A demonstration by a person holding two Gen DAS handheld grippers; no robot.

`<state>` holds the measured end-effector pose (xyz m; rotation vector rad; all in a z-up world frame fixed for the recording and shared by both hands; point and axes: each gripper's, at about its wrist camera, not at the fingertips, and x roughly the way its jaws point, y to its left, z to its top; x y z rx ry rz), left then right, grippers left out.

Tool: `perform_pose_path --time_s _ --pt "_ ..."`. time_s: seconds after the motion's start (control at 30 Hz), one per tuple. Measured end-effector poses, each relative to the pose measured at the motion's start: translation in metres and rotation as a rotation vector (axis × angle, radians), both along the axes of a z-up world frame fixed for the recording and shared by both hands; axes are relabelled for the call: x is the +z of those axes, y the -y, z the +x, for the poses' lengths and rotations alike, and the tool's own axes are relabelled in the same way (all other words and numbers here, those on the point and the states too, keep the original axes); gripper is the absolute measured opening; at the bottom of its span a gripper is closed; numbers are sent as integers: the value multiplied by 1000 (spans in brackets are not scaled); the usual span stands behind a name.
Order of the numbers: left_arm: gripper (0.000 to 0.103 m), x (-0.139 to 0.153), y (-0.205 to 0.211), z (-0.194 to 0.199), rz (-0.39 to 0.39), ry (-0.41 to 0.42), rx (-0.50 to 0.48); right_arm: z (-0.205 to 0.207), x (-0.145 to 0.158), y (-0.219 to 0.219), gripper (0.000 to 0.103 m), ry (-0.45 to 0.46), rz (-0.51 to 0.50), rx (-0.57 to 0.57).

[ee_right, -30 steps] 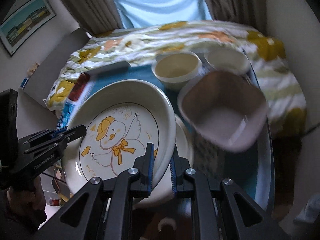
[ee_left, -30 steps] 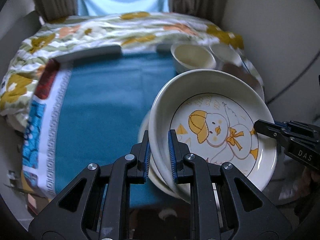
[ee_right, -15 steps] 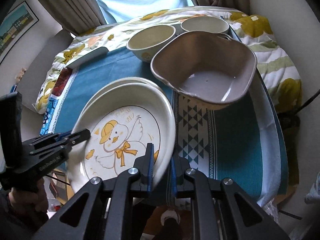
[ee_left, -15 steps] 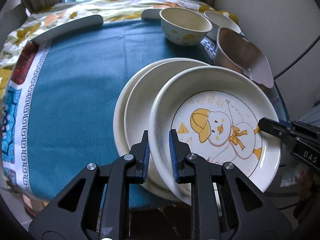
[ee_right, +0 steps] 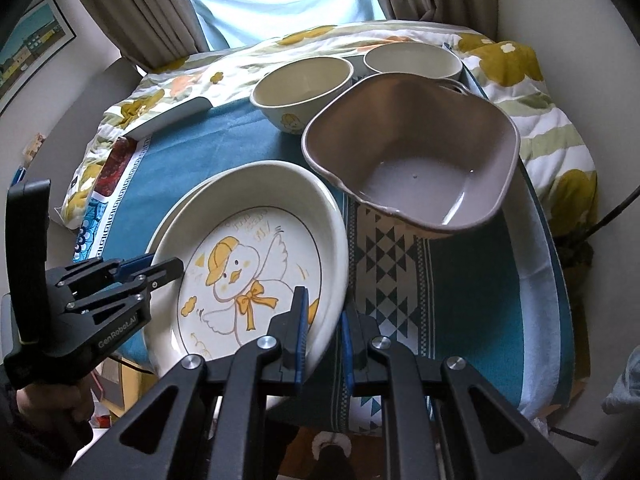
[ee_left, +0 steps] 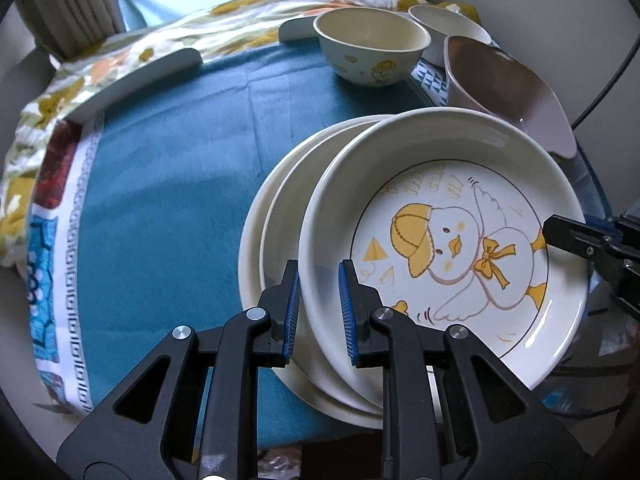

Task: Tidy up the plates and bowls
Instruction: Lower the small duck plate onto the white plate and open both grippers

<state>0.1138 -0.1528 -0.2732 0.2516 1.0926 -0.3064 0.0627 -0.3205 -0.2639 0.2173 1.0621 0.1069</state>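
Observation:
A cream plate with a yellow duck drawing (ee_left: 448, 248) (ee_right: 256, 264) is held tilted just above a stack of two plain cream plates (ee_left: 272, 240). My left gripper (ee_left: 319, 276) is shut on the duck plate's near rim. My right gripper (ee_right: 324, 308) is shut on the opposite rim, and its fingers (ee_left: 576, 236) show at the plate's right edge. A cream duck bowl (ee_left: 370, 50) (ee_right: 304, 90), a second cream bowl (ee_right: 412, 62) and a brown squarish bowl (ee_right: 416, 152) (ee_left: 508, 92) stand behind.
A blue cloth (ee_left: 168, 184) covers the table; a floral quilt (ee_right: 540, 92) lies at the back and right. A patterned blue mat (ee_right: 400, 264) lies under the brown bowl. The table's front edge is close below both grippers.
The duck plate, held by both grippers, has come down and in over the table, close above the plain plates. The bowls now show nearer and sharper.

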Motion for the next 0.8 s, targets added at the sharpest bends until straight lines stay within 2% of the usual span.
perform_pose_path --time_s 0.13,0.33,0.5,0.8 --pt "17 0 2 0 44 21 -10 2 -1 -1 13 4 0 3" --pt "17 1 0 2 62 31 -18 7 0 -5 14 23 -51 28" --pt "17 3 9 -4 147 91 -46 9 -2 -7 14 20 -55 35" --pt "17 2 10 -3 166 98 -55 10 -3 -9 14 19 -67 32"
